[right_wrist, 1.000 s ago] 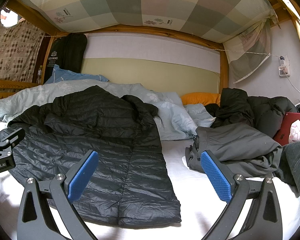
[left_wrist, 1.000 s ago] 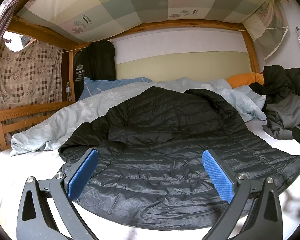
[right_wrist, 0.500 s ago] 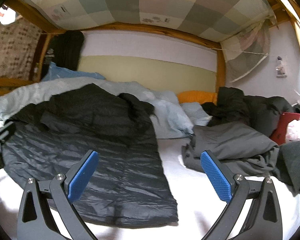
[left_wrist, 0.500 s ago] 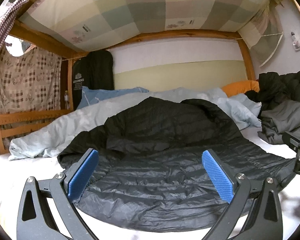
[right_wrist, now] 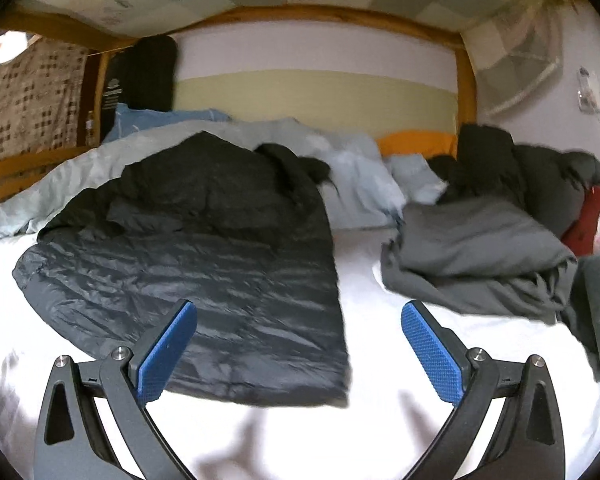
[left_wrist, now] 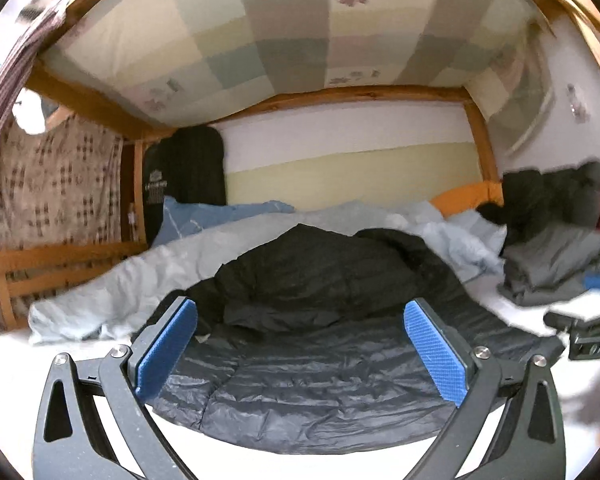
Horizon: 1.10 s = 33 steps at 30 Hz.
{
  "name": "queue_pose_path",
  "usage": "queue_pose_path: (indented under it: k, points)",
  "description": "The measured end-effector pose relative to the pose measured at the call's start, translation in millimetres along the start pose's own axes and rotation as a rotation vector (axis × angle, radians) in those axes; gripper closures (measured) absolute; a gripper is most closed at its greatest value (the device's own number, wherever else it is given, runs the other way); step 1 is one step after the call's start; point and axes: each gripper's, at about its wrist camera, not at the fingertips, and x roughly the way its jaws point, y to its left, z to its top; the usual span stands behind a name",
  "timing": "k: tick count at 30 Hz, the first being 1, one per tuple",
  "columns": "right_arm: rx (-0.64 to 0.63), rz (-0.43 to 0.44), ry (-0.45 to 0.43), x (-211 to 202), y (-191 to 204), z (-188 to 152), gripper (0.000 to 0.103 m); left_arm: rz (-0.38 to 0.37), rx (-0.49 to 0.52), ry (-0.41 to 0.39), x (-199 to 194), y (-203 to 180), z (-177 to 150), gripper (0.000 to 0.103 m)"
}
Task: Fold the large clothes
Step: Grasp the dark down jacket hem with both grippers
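Observation:
A large black quilted down jacket [left_wrist: 312, 344] lies spread on the white bed sheet [right_wrist: 380, 312], its upper part resting on a pale blue duvet. It also shows in the right wrist view [right_wrist: 204, 264], left of centre. My left gripper [left_wrist: 300, 352] is open and empty, low over the jacket's near hem. My right gripper [right_wrist: 298, 350] is open and empty, just above the jacket's near right corner and the bare sheet. The right gripper's body shows at the right edge of the left wrist view [left_wrist: 588, 332].
A crumpled grey garment [right_wrist: 472, 248] and a black coat [right_wrist: 500, 160] are piled at the right, with a red item [right_wrist: 584, 224]. The pale blue duvet [left_wrist: 112, 280], an orange pillow [right_wrist: 416, 142] and a wooden bed frame [left_wrist: 40, 264] bound the far and left sides.
Both grippers have dropped lower and moved closer to the jacket's near edge. The right gripper has shifted left toward the jacket's corner. Both stay open and empty.

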Motion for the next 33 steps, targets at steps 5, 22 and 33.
queue_pose_path:
  k: [5, 22, 33]
  points:
    - [0.054, 0.04, 0.125, 17.6, -21.1, -13.9, 0.011, 0.014, -0.049, 0.082, -1.3, 13.8, -4.7, 0.0]
    - [0.281, 0.292, 0.324, 81.6, -32.6, -39.8, 0.092, -0.002, -0.082, 0.22, 10.8, 2.5, -29.8, 0.0]
    - [0.343, 0.207, 0.136, -10.8, -81.4, 7.4, 0.097, 0.007, -0.215, 0.172, -15.6, 70.9, -19.6, 0.0]
